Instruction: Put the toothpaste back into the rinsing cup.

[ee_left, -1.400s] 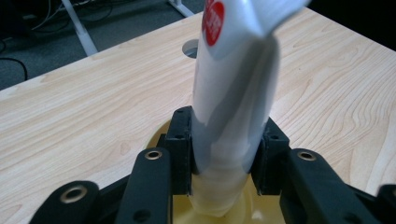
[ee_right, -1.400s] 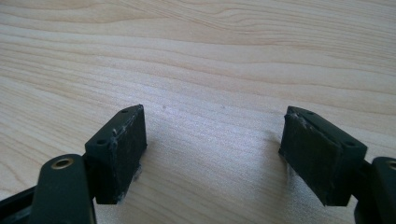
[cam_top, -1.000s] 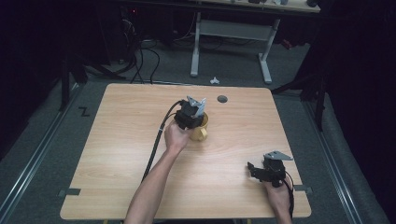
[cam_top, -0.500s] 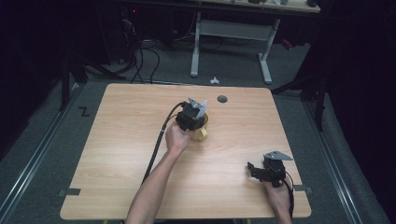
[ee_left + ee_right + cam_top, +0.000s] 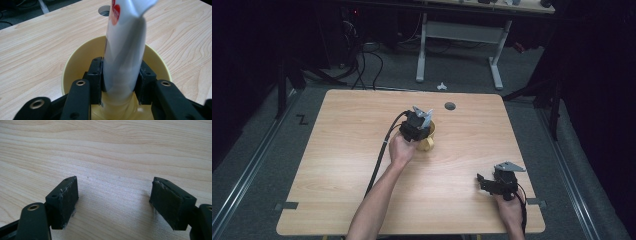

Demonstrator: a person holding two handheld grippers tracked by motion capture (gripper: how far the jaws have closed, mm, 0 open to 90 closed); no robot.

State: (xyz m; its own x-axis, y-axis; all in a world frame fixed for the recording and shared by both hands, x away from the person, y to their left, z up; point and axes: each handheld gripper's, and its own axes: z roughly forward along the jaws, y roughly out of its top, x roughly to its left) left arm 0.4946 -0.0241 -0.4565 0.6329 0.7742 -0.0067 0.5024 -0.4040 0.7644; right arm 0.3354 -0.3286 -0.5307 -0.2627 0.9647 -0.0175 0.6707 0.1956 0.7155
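Note:
A yellow cup (image 5: 71, 62) stands on the wooden table (image 5: 342, 150), a little behind its middle. A white tube (image 5: 125, 42) with a red mark near its top stands upright inside the cup. My left gripper (image 5: 121, 72) reaches down into the cup, and its pads press the tube's sides. Its jaws have just been opening a little with the tube still between them. From above, the left gripper (image 5: 418, 124) covers most of the cup (image 5: 428, 143). My right gripper (image 5: 115, 202) rests open low over bare wood, near the table's front right corner (image 5: 486, 181).
A round cable hole (image 5: 450, 106) lies in the tabletop just behind the cup. The left gripper's black cable (image 5: 379, 160) runs along the forearm. A desk frame (image 5: 457, 40) and floor cables stand beyond the far edge.

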